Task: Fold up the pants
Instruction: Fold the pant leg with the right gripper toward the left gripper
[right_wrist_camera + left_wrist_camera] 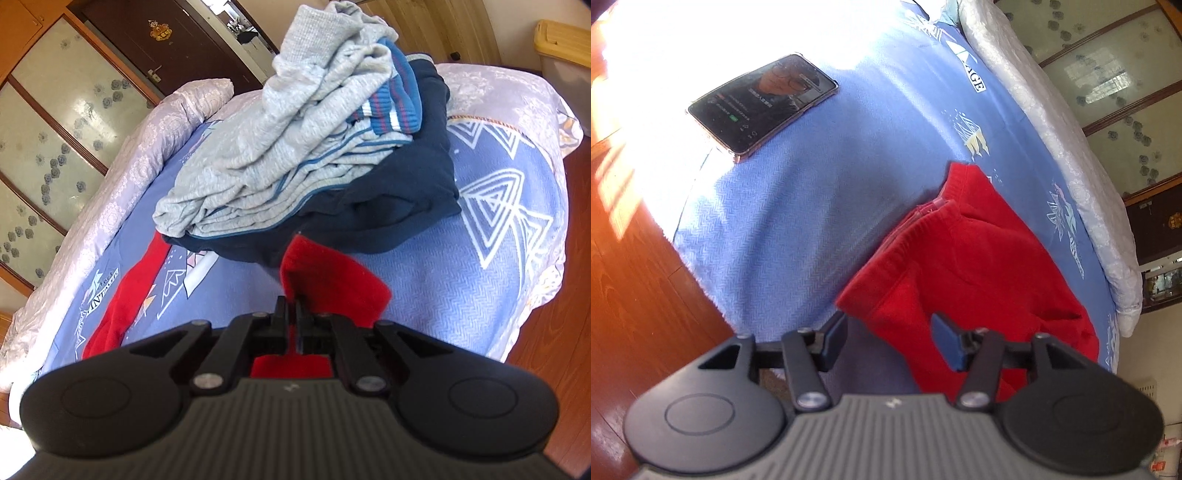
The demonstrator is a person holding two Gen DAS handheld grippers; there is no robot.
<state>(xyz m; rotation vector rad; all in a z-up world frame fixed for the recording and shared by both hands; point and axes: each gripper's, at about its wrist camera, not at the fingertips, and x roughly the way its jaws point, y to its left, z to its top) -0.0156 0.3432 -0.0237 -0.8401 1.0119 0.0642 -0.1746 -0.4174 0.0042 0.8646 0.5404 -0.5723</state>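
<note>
We find the right gripper (293,314) clenched on a fold of the red pants (332,284), its two fingers pressed together with red cloth pinched between them and more red showing beneath the jaws. The held end is raised off the bed, just in front of a pile of clothes (314,155), grey knits heaped on a dark navy garment. A second strip of the red cloth lies flat on the blue bedspread (424,280) to the left in that view.

The left gripper (890,339) is released, fingers spread wide, with nothing between them. It hovers at the near edge of the pants (967,266), which lie bunched on the blue bedspread (798,206), waistband uppermost. One fingertip overlaps the red cloth in the picture; whether it touches, we cannot tell.

We judge the step in hand to be a fold, one end lifted, the other not yet secured. The next move calls for the left gripper to take hold of the near edge. A phone (761,103) lies well apart from the garment.
</note>
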